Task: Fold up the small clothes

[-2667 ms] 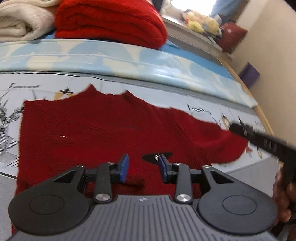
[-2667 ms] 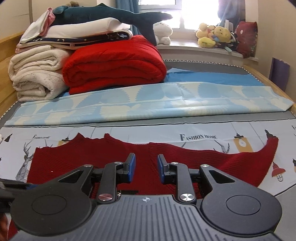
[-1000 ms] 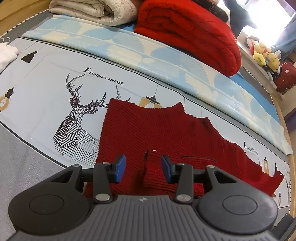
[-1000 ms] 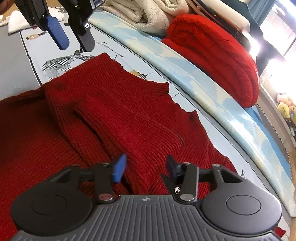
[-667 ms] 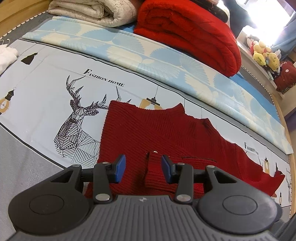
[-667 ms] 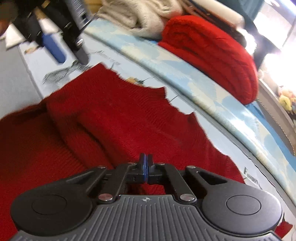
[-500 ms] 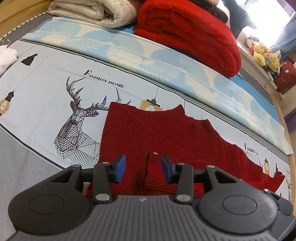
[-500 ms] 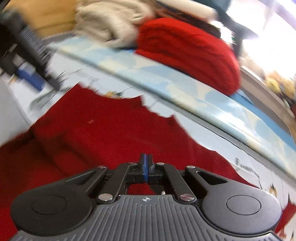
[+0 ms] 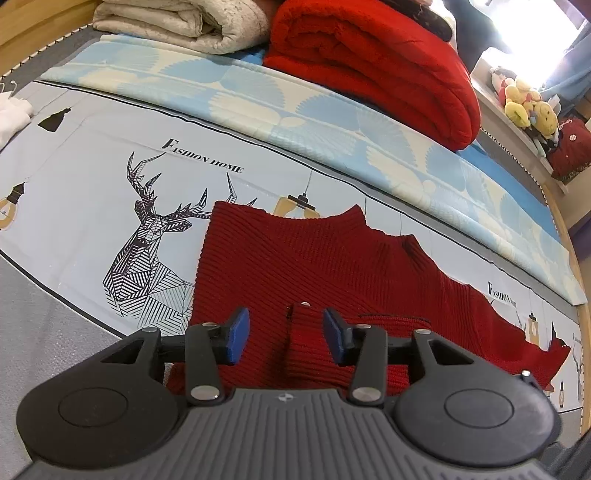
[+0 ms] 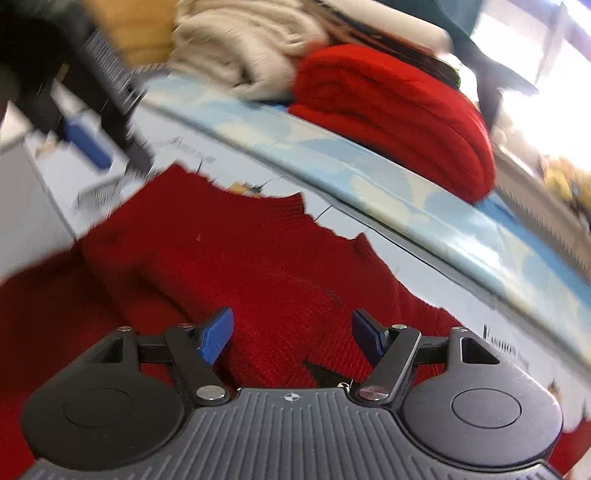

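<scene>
A dark red knit sweater (image 9: 314, 258) lies flat on the printed bedsheet (image 9: 92, 155), with one sleeve folded in over its body and the cuff (image 9: 304, 332) pointing away from me. My left gripper (image 9: 286, 334) hovers over that cuff, open, its blue pads clear of the fabric. The other sleeve trails off to the right (image 9: 517, 332). In the blurred right wrist view the sweater (image 10: 240, 258) fills the lower half. My right gripper (image 10: 291, 336) hangs above it; its jaws are opening wide and nothing is pinched. The left gripper (image 10: 114, 158) shows at upper left.
A folded red blanket (image 9: 369, 62) and cream blankets (image 9: 184, 22) are stacked at the back, behind a light blue patterned cloth (image 9: 295, 107). Plush toys (image 9: 528, 107) sit on the sill at right. A white garment (image 9: 11, 114) lies at the left edge.
My right gripper went from half open to fully shut, then sprang wide open while lifting slightly off the sweater and swinging its view. The left gripper stayed still.
</scene>
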Demonstrator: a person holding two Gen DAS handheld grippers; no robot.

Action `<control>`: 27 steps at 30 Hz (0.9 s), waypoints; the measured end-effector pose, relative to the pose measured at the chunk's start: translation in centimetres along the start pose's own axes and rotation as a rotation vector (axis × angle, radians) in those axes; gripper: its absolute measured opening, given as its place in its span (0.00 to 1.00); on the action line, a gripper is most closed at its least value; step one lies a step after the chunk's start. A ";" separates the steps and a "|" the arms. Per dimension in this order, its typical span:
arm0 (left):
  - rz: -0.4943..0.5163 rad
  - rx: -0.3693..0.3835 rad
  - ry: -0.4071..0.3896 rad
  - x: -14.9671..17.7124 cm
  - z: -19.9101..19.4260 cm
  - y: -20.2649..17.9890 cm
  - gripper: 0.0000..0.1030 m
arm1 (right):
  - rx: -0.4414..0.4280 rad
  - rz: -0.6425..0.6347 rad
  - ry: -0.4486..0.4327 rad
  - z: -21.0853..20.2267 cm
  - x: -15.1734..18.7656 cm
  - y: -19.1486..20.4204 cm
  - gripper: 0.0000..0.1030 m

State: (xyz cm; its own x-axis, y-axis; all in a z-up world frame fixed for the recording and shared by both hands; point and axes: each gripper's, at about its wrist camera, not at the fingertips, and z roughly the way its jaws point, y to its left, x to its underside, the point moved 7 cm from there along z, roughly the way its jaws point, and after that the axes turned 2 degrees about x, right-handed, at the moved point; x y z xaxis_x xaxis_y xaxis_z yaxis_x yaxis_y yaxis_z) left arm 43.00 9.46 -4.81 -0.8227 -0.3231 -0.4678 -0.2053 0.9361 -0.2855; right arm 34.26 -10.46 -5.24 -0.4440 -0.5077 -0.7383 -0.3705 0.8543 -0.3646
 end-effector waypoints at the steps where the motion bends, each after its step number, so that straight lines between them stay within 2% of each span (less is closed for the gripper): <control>1: 0.000 0.000 0.000 0.0 0.0 0.0 0.48 | 0.010 -0.034 0.009 0.4 0.2 0.5 0.70; 5: -0.007 0.000 -0.001 -0.1 -0.1 0.2 0.48 | 0.051 -0.137 0.032 1.1 1.0 1.7 0.70; 9: -0.009 0.003 -0.004 -0.2 -0.2 0.4 0.48 | 0.044 -0.133 0.058 1.7 1.5 1.5 0.66; 10: -0.010 0.003 -0.004 -0.3 -0.3 0.4 0.48 | 0.036 -0.119 0.066 1.8 1.6 1.3 0.62; 12: -0.012 0.002 -0.004 -0.3 -0.3 0.4 0.48 | 0.006 -0.075 0.084 2.3 1.6 0.8 0.39; 14: -0.012 0.000 -0.004 -0.3 -0.3 0.5 0.48 | -0.014 -0.037 0.092 2.3 1.5 0.7 0.24; 18: -0.012 -0.003 -0.004 -0.4 -0.5 0.6 0.48 | -0.023 -0.017 0.081 2.0 1.1 0.7 0.12; 23: -0.010 -0.003 -0.004 -0.3 -0.5 0.6 0.48 | 0.001 0.155 0.052 1.0 0.1 -1.8 0.10; 27: -0.010 -0.002 -0.003 -0.4 -0.6 0.6 0.48 | 0.084 0.403 0.054 0.4 0.3 -5.7 0.08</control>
State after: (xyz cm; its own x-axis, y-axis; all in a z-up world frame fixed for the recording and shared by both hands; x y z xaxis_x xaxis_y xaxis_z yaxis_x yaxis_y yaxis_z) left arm 42.93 10.27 -4.31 -0.8188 -0.3329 -0.4677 -0.2146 0.9331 -0.2885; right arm 36.57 -15.41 -3.68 -0.5829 -0.1337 -0.8015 -0.0912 0.9909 -0.0989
